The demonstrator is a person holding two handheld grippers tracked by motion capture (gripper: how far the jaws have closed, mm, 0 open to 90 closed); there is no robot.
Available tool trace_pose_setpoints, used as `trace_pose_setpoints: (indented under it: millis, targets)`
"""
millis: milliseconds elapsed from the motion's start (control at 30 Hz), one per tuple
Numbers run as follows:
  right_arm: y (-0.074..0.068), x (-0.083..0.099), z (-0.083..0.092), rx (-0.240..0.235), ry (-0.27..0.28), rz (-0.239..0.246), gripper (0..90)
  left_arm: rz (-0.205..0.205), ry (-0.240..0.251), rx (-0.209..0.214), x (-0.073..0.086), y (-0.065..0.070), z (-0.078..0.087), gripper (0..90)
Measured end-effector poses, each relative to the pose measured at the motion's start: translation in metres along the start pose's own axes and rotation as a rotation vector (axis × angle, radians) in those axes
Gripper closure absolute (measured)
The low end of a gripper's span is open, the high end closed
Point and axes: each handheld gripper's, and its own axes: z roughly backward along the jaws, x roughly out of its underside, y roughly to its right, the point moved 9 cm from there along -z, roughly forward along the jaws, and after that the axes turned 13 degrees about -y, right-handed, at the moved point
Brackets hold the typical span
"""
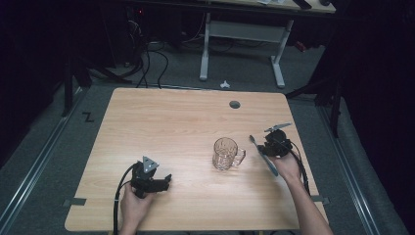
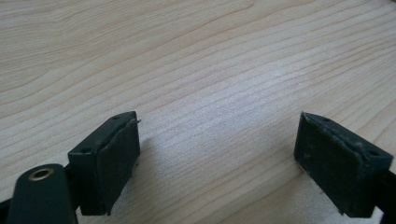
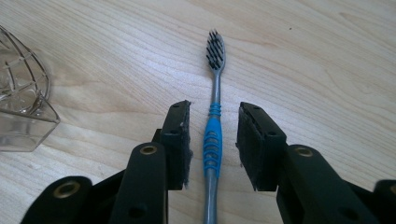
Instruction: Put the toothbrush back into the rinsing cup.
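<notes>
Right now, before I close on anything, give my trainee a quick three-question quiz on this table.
1. True or false: the toothbrush lies between the right gripper jaws, with a gap on each side.
2. What sits nearest the toothbrush? A) glass mug B) metal bowl C) plate
3. What lies between the left gripper jaws?

Key:
1. True; neither pad touches it.
2. A
3. Only bare wooden table; the jaws stand wide apart.

Both grippers black w/ brass rivets: left gripper (image 1: 165, 183) has grey triangular plate & black cable; right gripper (image 1: 261, 147) same plate.
</notes>
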Motion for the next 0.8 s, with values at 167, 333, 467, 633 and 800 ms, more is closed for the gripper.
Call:
trace_pose_setpoints:
  millis: [167,333,467,633,800]
  targets:
    - [-0.001,-0.005,-0.005,-0.008,-0.035,0.010,67.1,0.000,0.000,0.000,0.000,0.000,0.000,14.8]
    - [0.000,-0.007,-0.010,-0.013,-0.081,0.010,68.4,0.000,0.000,0.000,0.000,0.000,0.000,14.8]
    - [0.000,-0.011,-0.014,-0.009,-0.116,0.013,69.0,0.000,0.000,0.000,0.000,0.000,0.000,14.8]
    - [0.003,-0.012,-0.019,-0.011,-0.148,0.013,69.6,0.000,0.000,0.000,0.000,0.000,0.000,14.8]
    - [0.002,-0.012,-0.023,-0.019,-0.178,0.010,71.1,0.000,0.000,0.000,0.000,0.000,0.000,14.8]
